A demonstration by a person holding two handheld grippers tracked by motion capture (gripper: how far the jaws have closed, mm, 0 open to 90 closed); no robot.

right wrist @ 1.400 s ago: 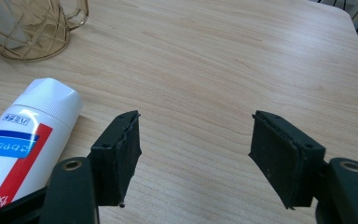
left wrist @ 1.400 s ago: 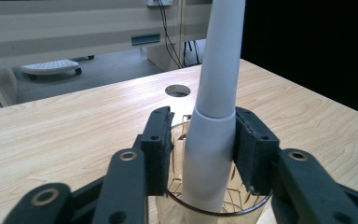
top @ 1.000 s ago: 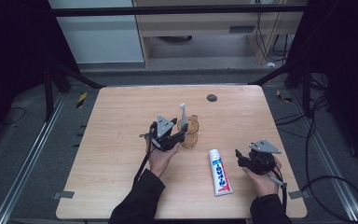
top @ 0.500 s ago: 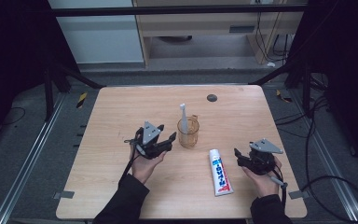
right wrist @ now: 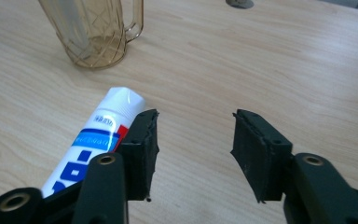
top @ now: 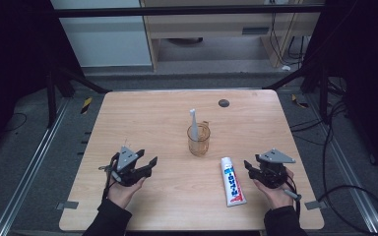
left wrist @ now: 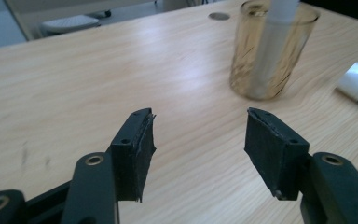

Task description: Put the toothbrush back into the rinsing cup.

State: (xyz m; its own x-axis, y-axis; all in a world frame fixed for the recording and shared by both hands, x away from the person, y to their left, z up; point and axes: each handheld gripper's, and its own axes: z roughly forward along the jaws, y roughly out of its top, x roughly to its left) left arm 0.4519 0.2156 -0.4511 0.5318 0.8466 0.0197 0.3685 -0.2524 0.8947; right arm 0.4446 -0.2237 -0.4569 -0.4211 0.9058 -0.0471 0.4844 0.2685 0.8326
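1. We hold the left gripper (top: pixel 150 162) low over the near left part of the wooden table (top: pixel 142 118). In the left gripper view (left wrist: pixel 198 144) its jaws stand wide apart, with bare tabletop in the gap. They grip nothing.
2. We hold the right gripper (top: pixel 250 167) near the table's near right edge. In the right gripper view (right wrist: pixel 195 137) its jaws are likewise spread wide, with bare wood between them.
3. The toothpaste tube (top: pixel 232 181) lies flat on the table just to the left of the right gripper. In the right gripper view the tube (right wrist: pixel 93 140) runs beside and partly behind the outer face of one jaw. We cannot tell whether the two touch.
4. The amber glass mug (top: pixel 199 139) stands upright near the table's middle, well apart from both grippers.
5. A white toothbrush (top: pixel 194 123) stands inside the mug, leaning against its rim.
6. A dark round disc (top: pixel 223 103) sits in the tabletop near the far edge.
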